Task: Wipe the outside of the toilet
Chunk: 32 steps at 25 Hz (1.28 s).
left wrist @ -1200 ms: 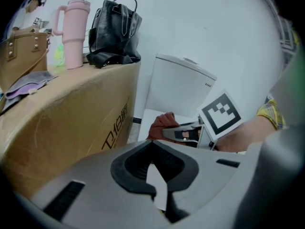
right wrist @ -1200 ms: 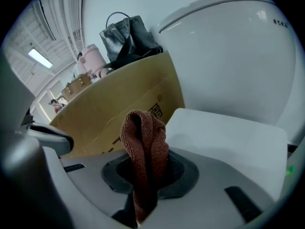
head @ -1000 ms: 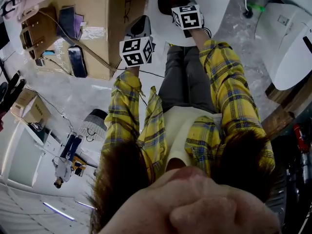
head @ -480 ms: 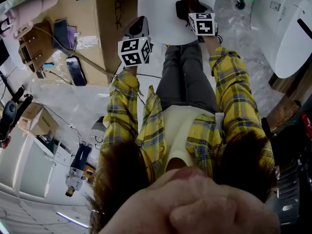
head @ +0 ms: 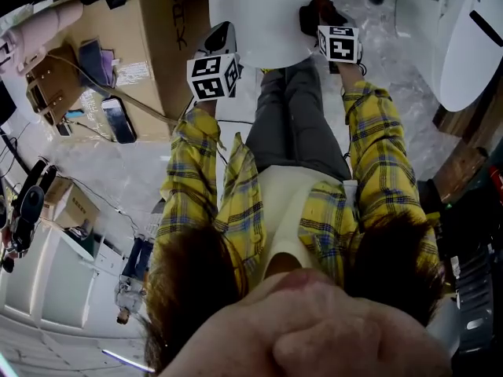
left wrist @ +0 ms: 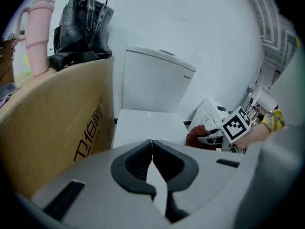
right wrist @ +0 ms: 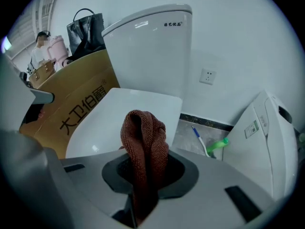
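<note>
A white toilet stands against the wall, with its closed lid [head: 259,14] in front of my legs and its tank [right wrist: 152,51] behind. My right gripper [head: 316,16] is shut on a brown cloth [right wrist: 143,132], which bunches up out of the jaws. It hovers at the lid's right edge. My left gripper [head: 220,36] is at the lid's left edge, beside the cardboard box. Its jaws are shut with nothing between them [left wrist: 152,149]. The left gripper view shows the lid [left wrist: 147,125], the tank [left wrist: 155,80] and the cloth [left wrist: 200,136].
A large cardboard box [left wrist: 57,118] stands close on the toilet's left, with a black bag [left wrist: 78,27] and a pink tumbler [left wrist: 35,32] on top. A second white toilet [head: 456,38] is on the right. A green-handled brush [right wrist: 209,144] lies on the floor between them.
My right gripper has carried the cloth to the right, from over the lid to its right edge. The left gripper has stayed near the lid's left edge.
</note>
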Tool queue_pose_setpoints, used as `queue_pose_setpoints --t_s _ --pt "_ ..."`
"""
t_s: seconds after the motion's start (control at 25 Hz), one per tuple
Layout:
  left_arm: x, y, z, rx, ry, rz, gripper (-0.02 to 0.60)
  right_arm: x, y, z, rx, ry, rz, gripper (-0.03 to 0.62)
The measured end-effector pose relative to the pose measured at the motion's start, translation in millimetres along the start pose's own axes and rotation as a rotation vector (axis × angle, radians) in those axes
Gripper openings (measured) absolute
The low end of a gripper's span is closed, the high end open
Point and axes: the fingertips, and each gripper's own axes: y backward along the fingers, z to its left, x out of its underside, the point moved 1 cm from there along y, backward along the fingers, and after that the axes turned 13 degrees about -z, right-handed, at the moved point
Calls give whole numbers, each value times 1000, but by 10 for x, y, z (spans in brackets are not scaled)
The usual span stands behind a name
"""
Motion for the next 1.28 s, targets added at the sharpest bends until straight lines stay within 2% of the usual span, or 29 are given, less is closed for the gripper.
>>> queue_pose_setpoints --t_s 0.2,0.4,0.6,0.8,1.0,1.12,1.28 --pt "6 49 13 -11 4 -7 9 -247 231 74 -30 -39 -81 83" --pt "65 172 130 -47 26 -10 9 -631 396 566 -157 -59 -197 83" --pt "126 294 264 -94 52 -18 9 -873 352 1205 -304 -62 -248 83" --pt "193 410 385 -139 76 -25 9 -891 189 1800 -419 -42 -232 83" --pt "266 512 468 -178 97 -32 9 -829 -16 2292 -498 -10 -202 83" --pt "309 545 474 -186 100 -31 9 -769 -125 2492 -540 -33 -179 83" --pt "366 566 489 -189 108 -23 9 -505 -316 2500 -506 -71 -110 83"
